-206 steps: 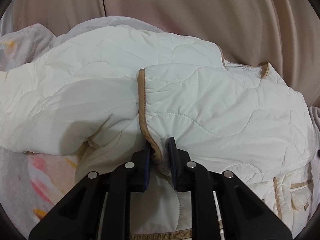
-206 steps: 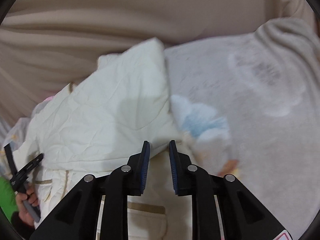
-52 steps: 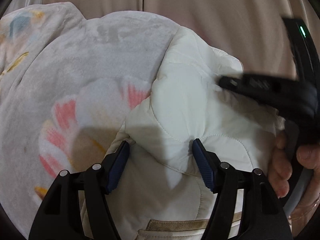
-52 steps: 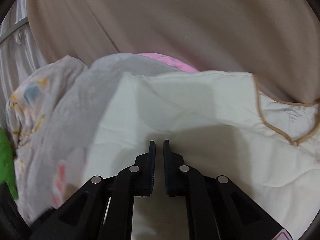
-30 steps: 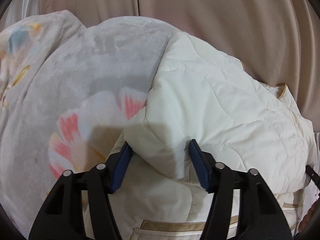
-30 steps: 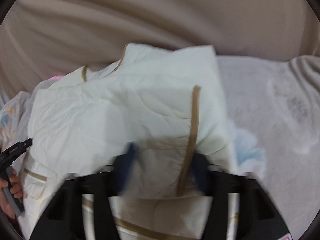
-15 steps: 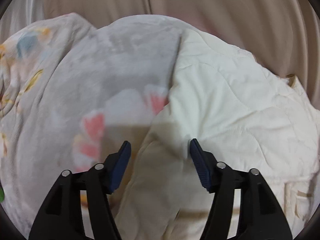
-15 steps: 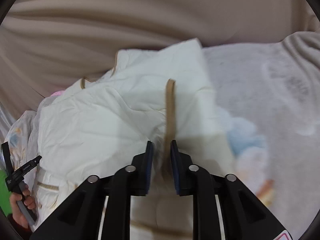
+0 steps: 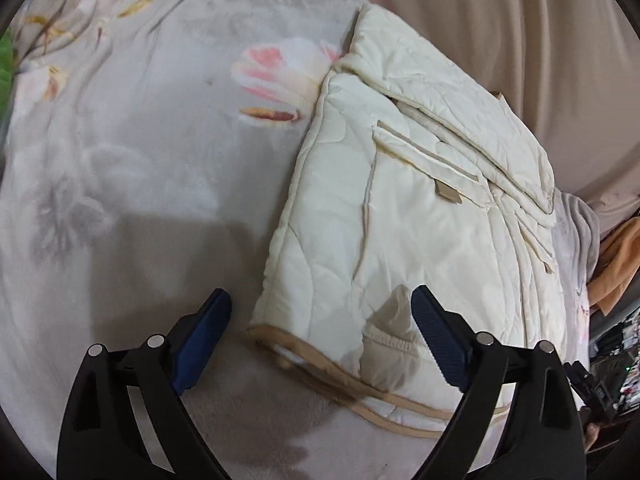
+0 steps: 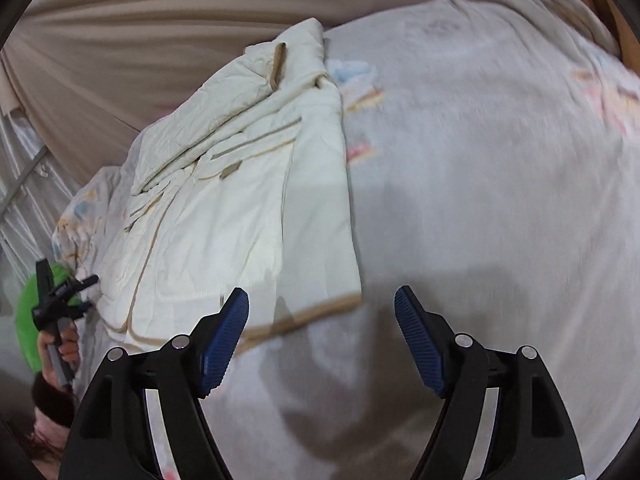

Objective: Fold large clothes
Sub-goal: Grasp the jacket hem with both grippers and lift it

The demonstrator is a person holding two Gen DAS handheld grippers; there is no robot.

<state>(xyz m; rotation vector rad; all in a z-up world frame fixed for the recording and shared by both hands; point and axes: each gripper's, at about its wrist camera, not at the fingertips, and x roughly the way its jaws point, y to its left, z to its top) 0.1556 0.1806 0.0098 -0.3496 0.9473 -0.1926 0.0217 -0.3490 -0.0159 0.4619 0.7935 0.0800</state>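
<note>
A cream quilted jacket [image 9: 416,208] with tan trim lies flat on a grey floral blanket [image 9: 120,152], its sleeves folded in over the body. My left gripper [image 9: 320,320] is open and empty, just above the jacket's near left hem corner. The jacket also shows in the right wrist view [image 10: 240,200]. My right gripper [image 10: 322,320] is open and empty, over the near right hem corner and the blanket [image 10: 480,160]. The left gripper and the hand holding it show small at the left of the right wrist view [image 10: 60,300].
A beige curtain [image 9: 500,20] hangs behind the bed. An orange cloth [image 9: 620,264] and dark clutter [image 9: 612,364] sit past the blanket's right edge. A green object [image 10: 28,320] lies at the far left of the right wrist view.
My right gripper has opened and let go of the jacket's trim. Both grippers have pulled back toward the near hem, so the whole folded jacket now shows.
</note>
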